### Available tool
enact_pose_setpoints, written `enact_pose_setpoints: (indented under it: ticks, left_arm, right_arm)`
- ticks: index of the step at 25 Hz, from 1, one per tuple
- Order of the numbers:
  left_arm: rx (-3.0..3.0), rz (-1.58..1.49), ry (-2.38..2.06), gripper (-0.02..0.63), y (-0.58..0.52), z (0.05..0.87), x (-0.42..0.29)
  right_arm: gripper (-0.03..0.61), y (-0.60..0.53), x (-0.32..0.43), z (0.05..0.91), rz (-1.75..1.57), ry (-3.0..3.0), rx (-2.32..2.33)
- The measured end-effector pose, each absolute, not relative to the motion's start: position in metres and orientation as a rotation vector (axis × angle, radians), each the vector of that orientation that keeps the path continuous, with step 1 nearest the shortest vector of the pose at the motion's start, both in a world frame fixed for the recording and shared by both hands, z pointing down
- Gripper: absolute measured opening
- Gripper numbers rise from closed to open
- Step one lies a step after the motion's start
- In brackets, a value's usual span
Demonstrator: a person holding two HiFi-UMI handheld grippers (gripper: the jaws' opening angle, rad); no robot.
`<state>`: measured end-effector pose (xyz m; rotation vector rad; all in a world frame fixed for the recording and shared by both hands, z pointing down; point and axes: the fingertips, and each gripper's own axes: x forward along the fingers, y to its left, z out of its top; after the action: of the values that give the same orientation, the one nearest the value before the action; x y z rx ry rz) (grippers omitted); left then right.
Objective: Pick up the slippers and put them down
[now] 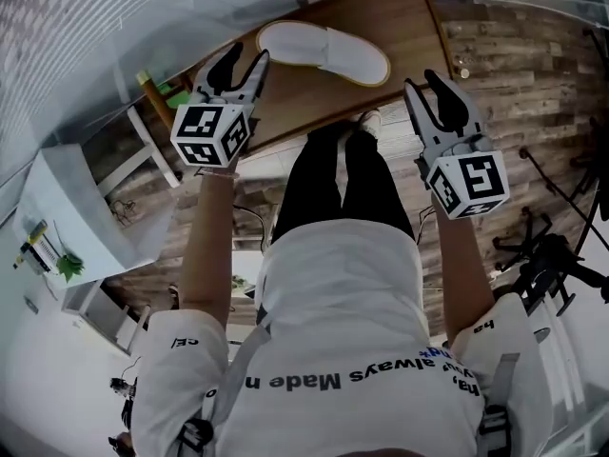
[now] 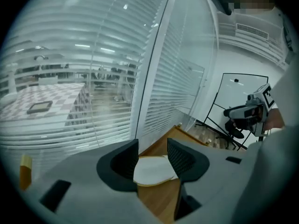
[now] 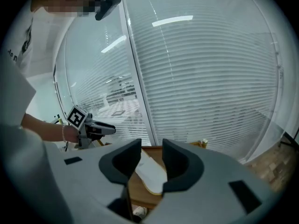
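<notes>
White T-shirt [image 1: 333, 293], foreground. Left gripper [image 1: 244, 61] and right gripper [image 1: 424, 84]: jaws parted, empty. Flat white fabric slipper [image 1: 324, 53], tan-edged sole: lies on brown wooden table [image 1: 400, 17]; probably light, floppy; best pinched at the sole rim.

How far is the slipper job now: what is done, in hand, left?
Done: nothing visible; one slipper lies on the table. In hand: nothing; the left gripper and right gripper are open and empty, not touching it. Left: grip the slipper, lift it, put it down.
</notes>
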<state>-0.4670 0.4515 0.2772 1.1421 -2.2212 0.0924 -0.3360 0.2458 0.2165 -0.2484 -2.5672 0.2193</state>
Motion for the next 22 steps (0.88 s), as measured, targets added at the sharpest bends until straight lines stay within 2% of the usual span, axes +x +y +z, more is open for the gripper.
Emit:
enact_pose_setpoints:
  ticks: [11,22]
  left_arm:
    - [1.021,0.011,-2.049,0.214,0.463,0.397,-0.484]
    - [0.957,-0.068,-1.982,0.247,0.464,0.452,-0.489]
  right_arm:
    - [0.182,0.237,-0.331,0.343,0.329,-2.409,-0.170]
    - [0.206,0.237,-0.324,0.430,0.495,-2.290,-0.116]
